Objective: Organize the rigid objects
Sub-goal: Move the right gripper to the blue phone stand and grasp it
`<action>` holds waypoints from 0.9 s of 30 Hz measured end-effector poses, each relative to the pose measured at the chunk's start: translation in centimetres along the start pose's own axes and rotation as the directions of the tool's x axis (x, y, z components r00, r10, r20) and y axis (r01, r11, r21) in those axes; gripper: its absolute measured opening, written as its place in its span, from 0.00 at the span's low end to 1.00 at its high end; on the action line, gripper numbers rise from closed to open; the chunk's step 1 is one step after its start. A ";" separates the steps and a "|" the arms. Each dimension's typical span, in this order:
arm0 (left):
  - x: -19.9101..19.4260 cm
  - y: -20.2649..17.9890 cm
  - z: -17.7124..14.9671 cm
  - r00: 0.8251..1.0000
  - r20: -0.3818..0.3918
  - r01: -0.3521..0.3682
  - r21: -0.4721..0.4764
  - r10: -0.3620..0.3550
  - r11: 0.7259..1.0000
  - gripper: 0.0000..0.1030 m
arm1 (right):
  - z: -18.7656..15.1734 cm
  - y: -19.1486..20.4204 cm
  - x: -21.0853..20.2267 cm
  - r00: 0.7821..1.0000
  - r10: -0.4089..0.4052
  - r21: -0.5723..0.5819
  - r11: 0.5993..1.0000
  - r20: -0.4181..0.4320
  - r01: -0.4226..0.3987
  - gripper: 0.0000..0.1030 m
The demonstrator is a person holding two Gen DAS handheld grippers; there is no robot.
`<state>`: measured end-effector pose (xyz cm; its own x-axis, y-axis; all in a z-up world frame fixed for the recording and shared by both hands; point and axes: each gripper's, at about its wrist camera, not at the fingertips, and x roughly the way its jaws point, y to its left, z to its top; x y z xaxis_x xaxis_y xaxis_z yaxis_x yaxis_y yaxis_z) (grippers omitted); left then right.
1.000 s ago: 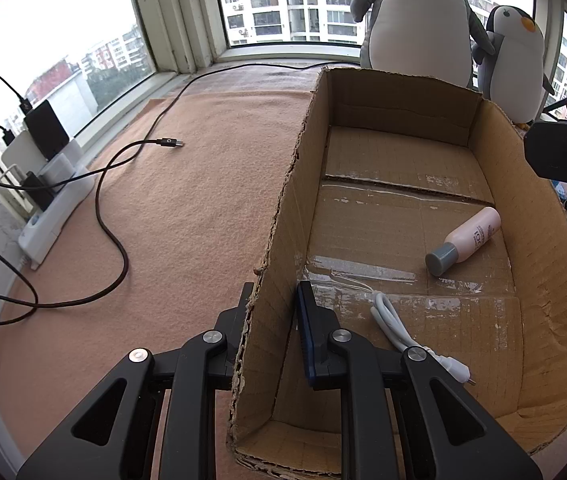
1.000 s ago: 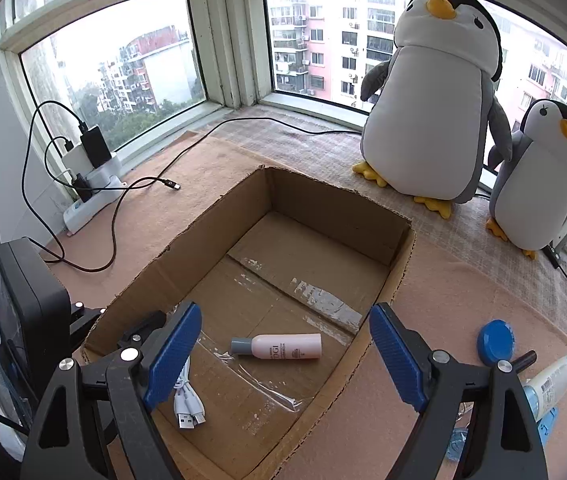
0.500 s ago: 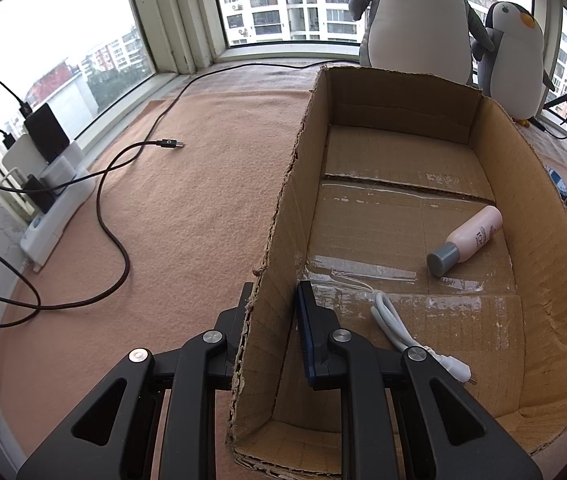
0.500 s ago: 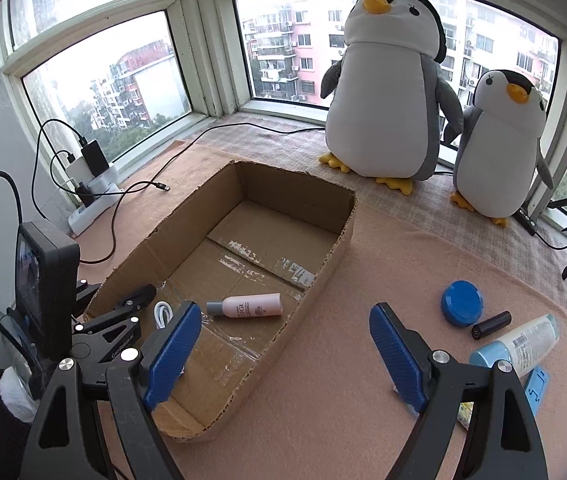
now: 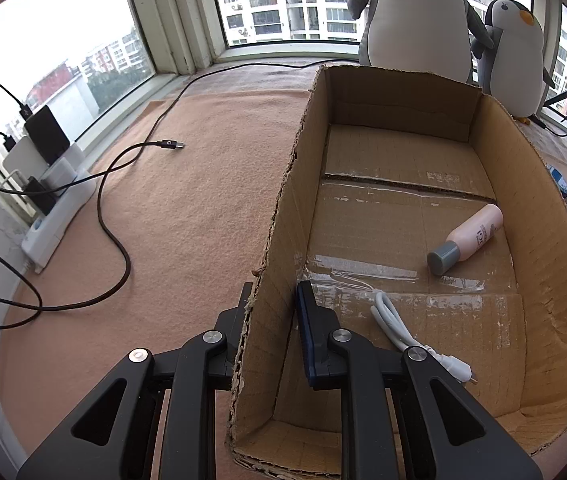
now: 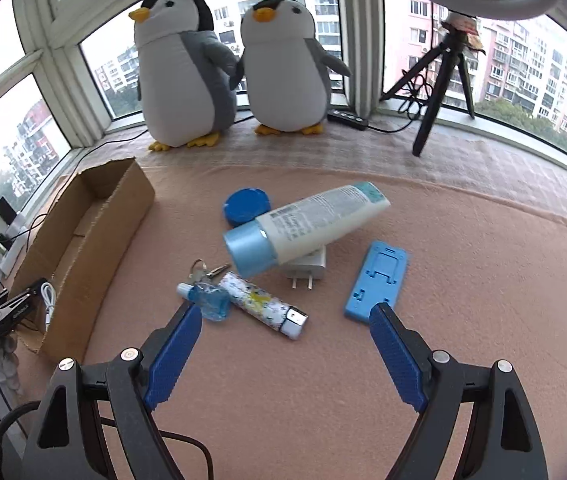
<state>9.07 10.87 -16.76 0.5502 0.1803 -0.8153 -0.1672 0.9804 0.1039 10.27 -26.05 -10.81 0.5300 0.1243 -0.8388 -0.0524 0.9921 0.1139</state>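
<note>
Right gripper (image 6: 281, 354), jaws wide apart and empty, hovered low-centre over the clutter; best to drop straight onto one loose item, likely the patterned lighter (image 6: 262, 305), lying just beyond and between the pads. Left gripper (image 5: 273, 320) was clamped on the cardboard box (image 5: 283, 216) wall, steadying it.

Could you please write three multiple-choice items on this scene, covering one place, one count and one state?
1. Where does the pink bottle lie?
A. inside the cardboard box
B. on the carpet
C. on the windowsill

2. How many plush penguins stand by the window?
A. one
B. two
C. three

3. What is the left gripper doing?
A. hanging open
B. clamping the box wall
C. holding the bottle

Answers: 1 A, it rests on the box floor; 2 B, a large and a smaller one stand side by side; 3 B, its fingers sit either side of the wall.
</note>
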 end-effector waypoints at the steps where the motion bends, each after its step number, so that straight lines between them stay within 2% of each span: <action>1: 0.0 0.0 0.0 1.000 0.000 -0.001 0.001 0.001 1.000 0.17 | -0.2 -1.2 0.3 1.000 -0.002 0.030 1.000 -0.005 0.002 0.81; 5: 0.0 0.0 0.0 1.000 0.000 -0.002 0.001 0.002 1.000 0.17 | -0.8 -4.2 2.1 0.996 -0.079 0.087 0.993 -0.048 0.083 0.81; 11: 0.0 0.1 0.0 1.000 0.000 -0.001 0.002 0.001 1.000 0.17 | -0.2 -5.7 4.7 0.989 -0.115 0.127 0.984 -0.092 0.126 0.79; 21: 0.0 0.2 0.1 1.000 0.000 -0.001 -0.002 0.001 1.000 0.17 | 1.7 -5.5 8.2 0.968 -0.179 0.091 0.976 -0.176 0.197 0.57; 27: 0.0 0.3 0.1 1.000 0.000 0.001 -0.003 -0.001 1.000 0.17 | 2.2 -5.1 8.6 0.965 -0.194 0.047 0.978 -0.179 0.205 0.53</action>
<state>9.08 11.14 -16.68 0.5504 0.1794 -0.8154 -0.1688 0.9804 0.1018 16.92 -30.13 -17.45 0.3697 -0.0693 -0.9266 0.0968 0.9947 -0.0358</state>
